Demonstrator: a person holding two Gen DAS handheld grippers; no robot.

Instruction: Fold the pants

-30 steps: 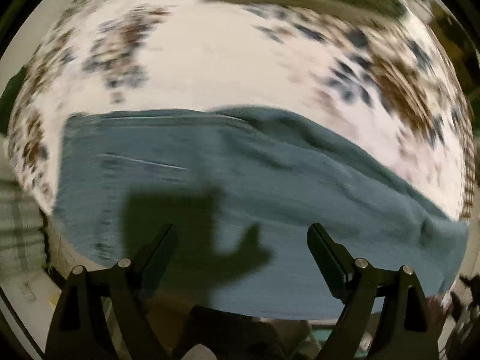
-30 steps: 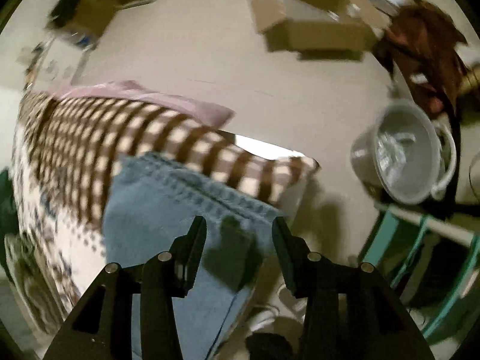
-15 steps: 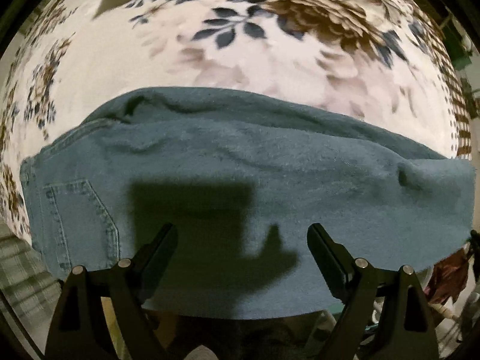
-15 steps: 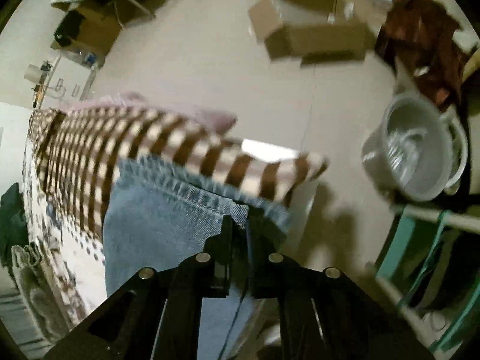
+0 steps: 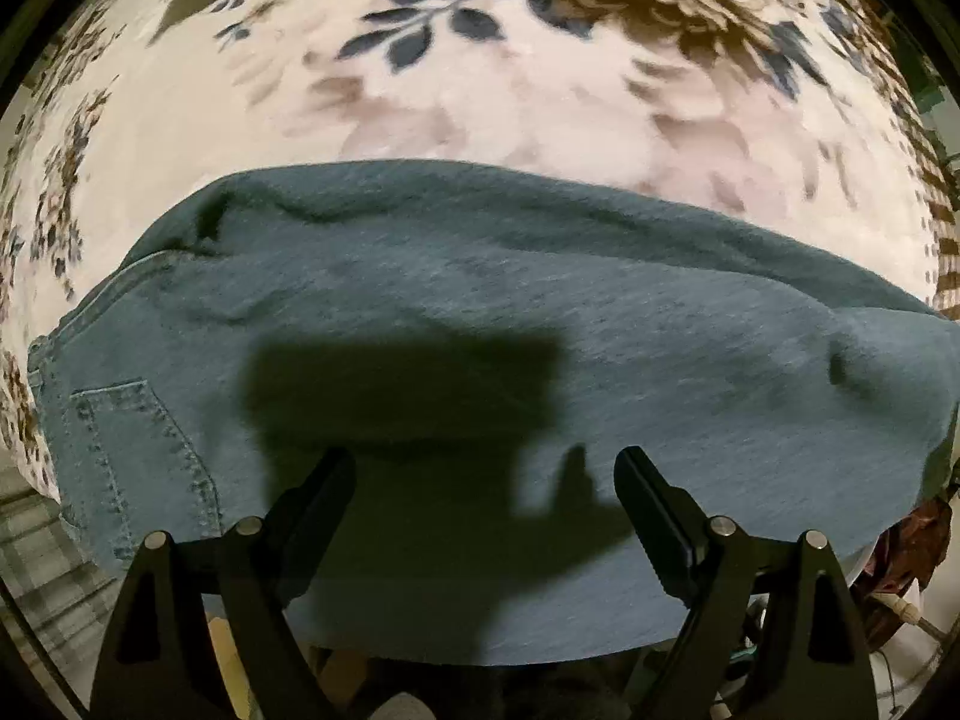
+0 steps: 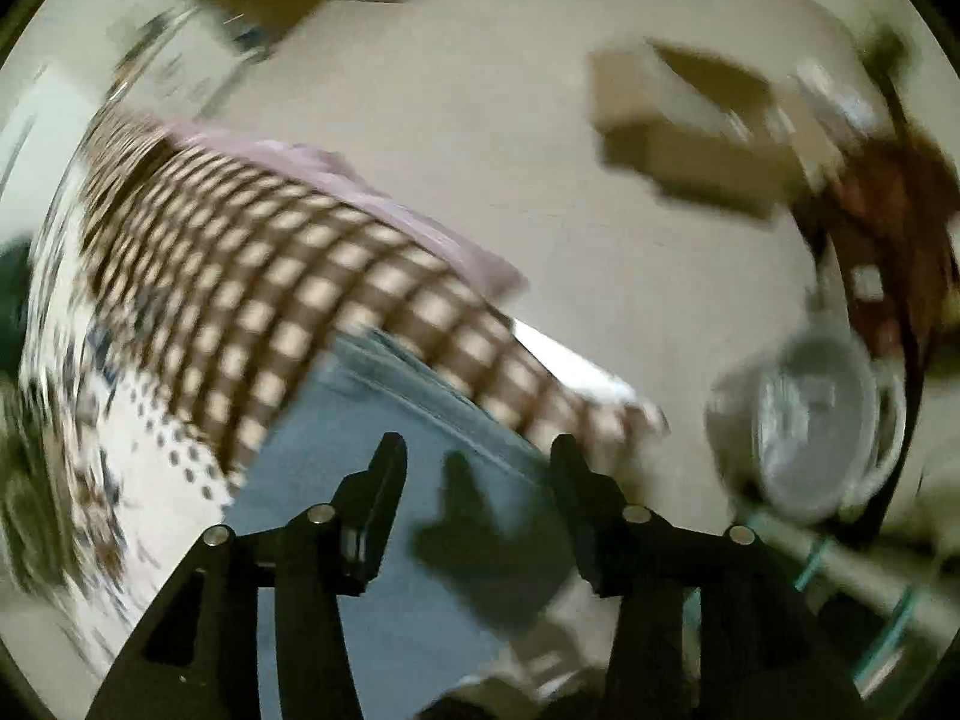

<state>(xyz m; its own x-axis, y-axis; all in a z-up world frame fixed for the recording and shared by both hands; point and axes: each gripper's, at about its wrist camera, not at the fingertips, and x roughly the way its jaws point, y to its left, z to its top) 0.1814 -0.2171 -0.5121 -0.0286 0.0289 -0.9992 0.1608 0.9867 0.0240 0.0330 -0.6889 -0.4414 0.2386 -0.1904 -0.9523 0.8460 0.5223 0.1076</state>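
Blue denim pants (image 5: pixel 480 324) lie flat across a floral bed cover (image 5: pixel 480 108), back pocket at the left, legs running to the right. My left gripper (image 5: pixel 483 474) is open and empty, hovering over the near edge of the pants. In the right wrist view the leg end of the pants (image 6: pixel 360 462) lies by the bed's corner, hem against a brown checked blanket (image 6: pixel 288 276). My right gripper (image 6: pixel 477 462) is open and empty just above that hem. The right view is blurred.
Beyond the bed corner is pale floor with a cardboard box (image 6: pixel 690 132), a grey bucket (image 6: pixel 822 420), a dark red cloth (image 6: pixel 894 222) and a teal frame (image 6: pixel 840 564). A pink sheet (image 6: pixel 336 174) edges the checked blanket.
My right gripper, shut at the pants hem half a second ago, has opened and let go. The left view has shifted so the pocket end shows; the left gripper stays open.
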